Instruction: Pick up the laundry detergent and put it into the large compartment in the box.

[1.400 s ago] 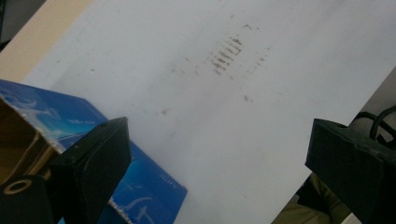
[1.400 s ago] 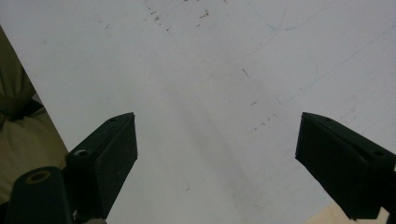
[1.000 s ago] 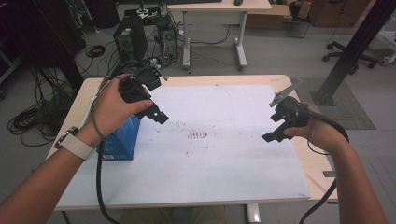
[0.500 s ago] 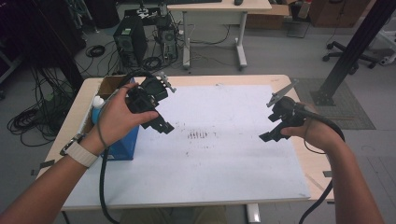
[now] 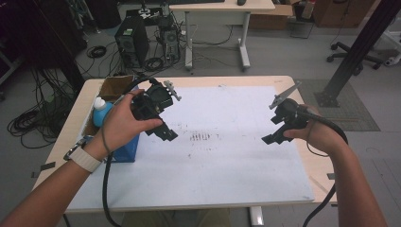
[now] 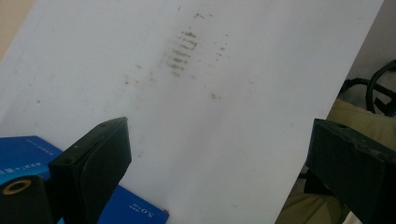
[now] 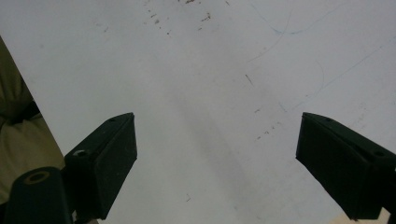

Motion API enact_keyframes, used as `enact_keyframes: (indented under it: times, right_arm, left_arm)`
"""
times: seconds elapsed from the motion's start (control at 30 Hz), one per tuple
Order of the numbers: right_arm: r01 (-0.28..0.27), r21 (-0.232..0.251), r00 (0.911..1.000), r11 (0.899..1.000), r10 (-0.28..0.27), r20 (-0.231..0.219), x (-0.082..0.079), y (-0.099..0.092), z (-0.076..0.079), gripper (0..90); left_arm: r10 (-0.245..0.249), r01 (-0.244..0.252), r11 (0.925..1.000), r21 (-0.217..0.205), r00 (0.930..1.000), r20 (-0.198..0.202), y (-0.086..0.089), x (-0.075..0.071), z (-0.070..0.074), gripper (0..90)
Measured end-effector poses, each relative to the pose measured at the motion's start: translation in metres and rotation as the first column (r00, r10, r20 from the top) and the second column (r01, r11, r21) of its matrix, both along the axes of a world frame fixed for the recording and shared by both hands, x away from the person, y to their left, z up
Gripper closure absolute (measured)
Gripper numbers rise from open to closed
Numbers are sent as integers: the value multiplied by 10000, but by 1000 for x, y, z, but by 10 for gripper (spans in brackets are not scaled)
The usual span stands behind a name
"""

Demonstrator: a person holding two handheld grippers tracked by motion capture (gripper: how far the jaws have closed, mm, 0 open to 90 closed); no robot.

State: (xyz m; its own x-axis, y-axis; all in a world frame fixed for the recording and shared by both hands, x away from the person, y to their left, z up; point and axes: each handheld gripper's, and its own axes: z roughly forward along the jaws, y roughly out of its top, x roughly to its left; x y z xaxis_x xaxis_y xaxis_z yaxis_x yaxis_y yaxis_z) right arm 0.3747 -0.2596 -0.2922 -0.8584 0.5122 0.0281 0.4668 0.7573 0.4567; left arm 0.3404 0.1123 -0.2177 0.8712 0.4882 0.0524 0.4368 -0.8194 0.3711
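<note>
My left gripper (image 5: pixel 166 133) is held in a hand above the left part of the white sheet (image 5: pixel 227 161), just right of a blue box (image 5: pixel 127 147). Its jaws stand wide apart with nothing between them, and in the left gripper view the gripper (image 6: pixel 219 140) looks down on the smudged sheet (image 6: pixel 243 93) with the blue box (image 6: pixel 28 151) at the lower left. My right gripper (image 5: pixel 273 138) hovers over the sheet's right side. In the right gripper view it (image 7: pixel 217 135) is open and empty over the bare sheet (image 7: pixel 210 70).
A blue bottle with a white cap (image 5: pixel 100 112) stands by an open cardboard box (image 5: pixel 116 86) at the table's left edge. Dark smudges (image 5: pixel 201 137) mark the sheet's middle. The wooden table (image 5: pixel 82 101) borders the sheet. Behind it are cables and a desk (image 5: pixel 222 7).
My left gripper has moved right and a little forward, away from above the blue box, uncovering the bottle. My right gripper has drifted slightly left. Both stay open.
</note>
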Motion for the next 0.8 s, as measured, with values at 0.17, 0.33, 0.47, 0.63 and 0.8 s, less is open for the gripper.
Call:
enact_keyframes:
  times: [0.17, 0.33, 0.47, 0.63, 0.8]
  right_arm:
    - [-14, -3, 10000, 10000, 14, -3, 1, 1, 0, 124]
    - [-6, -11, 10000, 10000, 6, -23, 0, 1, -1, 124]
    - [-11, -3, 10000, 10000, 11, -4, 0, 2, 0, 124]
    - [-26, -1, 10000, 10000, 26, 33, -1, 2, 1, 124]
    - [25, 9, 10000, 10000, -25, 30, -2, 1, 1, 124]
  left_arm:
    - [85, -85, 10000, -39, 10000, -33, 2, 1, -1, 68]
    - [145, -146, 9998, -103, 9999, -31, 5, 2, 0, 69]
    - [144, -144, 9998, -125, 9999, -21, 5, 2, 0, 69]
    - [128, -128, 9998, -129, 9999, -27, 4, 2, 0, 70]
    - [172, -173, 9996, -218, 9999, -17, 5, 2, 0, 70]
